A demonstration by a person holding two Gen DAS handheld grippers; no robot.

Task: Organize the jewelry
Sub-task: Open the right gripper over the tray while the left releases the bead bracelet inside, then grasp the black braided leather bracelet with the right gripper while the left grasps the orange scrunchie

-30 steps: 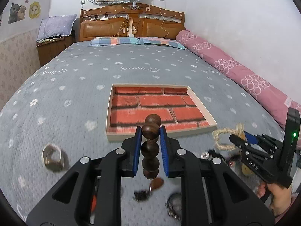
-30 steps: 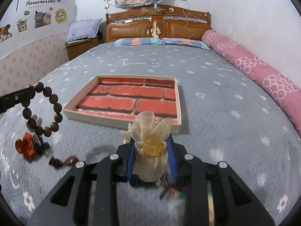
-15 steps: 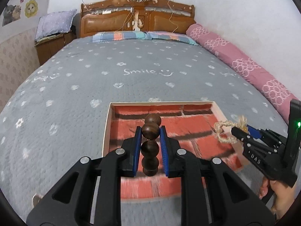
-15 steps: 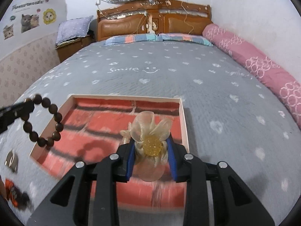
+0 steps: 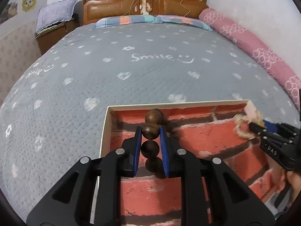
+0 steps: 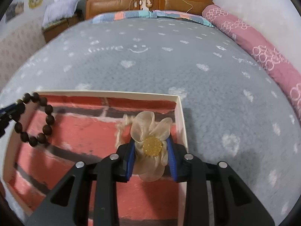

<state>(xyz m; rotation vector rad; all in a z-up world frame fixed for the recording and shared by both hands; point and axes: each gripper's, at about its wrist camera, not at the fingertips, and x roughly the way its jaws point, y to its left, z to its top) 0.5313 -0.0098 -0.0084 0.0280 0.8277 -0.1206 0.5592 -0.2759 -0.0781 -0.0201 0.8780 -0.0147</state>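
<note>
My left gripper [image 5: 150, 131] is shut on a dark wooden bead bracelet [image 5: 151, 130] and holds it over the left part of a shallow tray with a red brick-pattern floor [image 5: 207, 141]. The bracelet hangs as a ring in the right wrist view [image 6: 37, 120]. My right gripper [image 6: 151, 145] is shut on a cream fabric flower hair tie with a yellow beaded centre [image 6: 150, 143], over the tray's right side near its white rim [image 6: 181, 120]. The right gripper also shows in the left wrist view [image 5: 252, 127], with the hair tie's loop [image 5: 242, 126].
The tray lies on a grey bedspread [image 5: 131, 71] with white hearts and "Smile" print. A pink bolster [image 5: 254, 47] runs along the right wall. A wooden headboard [image 5: 144, 3] and pillows stand far back. A nightstand [image 5: 54, 32] stands at back left.
Both grippers have moved forward with their loads from the near bedspread to over the tray. The loose jewelry near the front edge has dropped out of view.
</note>
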